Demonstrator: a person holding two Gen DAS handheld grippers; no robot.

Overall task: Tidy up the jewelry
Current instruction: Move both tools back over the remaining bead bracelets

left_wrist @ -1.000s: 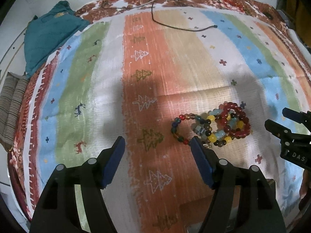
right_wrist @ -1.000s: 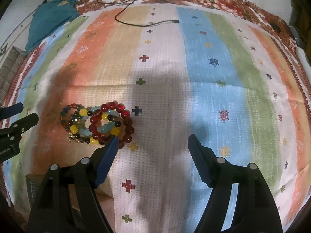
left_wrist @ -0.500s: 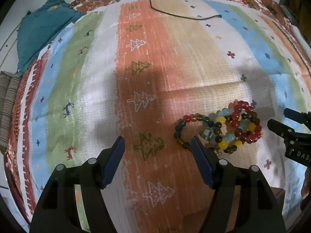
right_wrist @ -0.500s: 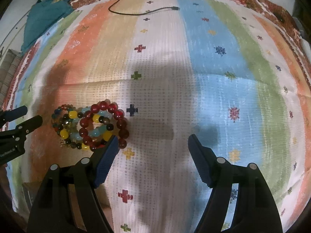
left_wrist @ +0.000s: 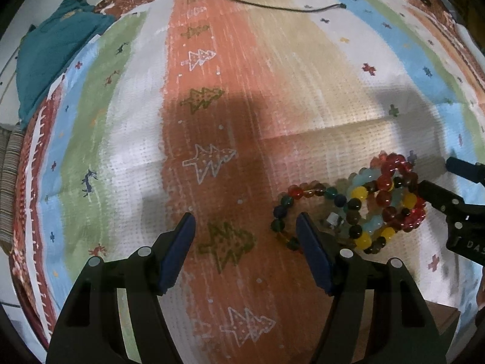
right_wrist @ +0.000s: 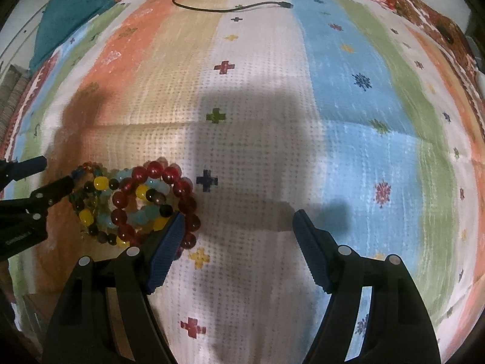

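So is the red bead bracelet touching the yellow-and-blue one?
Touching: the right wrist view shows the red bracelet lying overlapped on the yellow-and-blue bracelet.

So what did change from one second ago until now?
Both open grippers, left gripper and right gripper, came down closer to the heap of coloured bead bracelets. Nothing was gripped. The bracelets, striped cloth and black cable stayed put.
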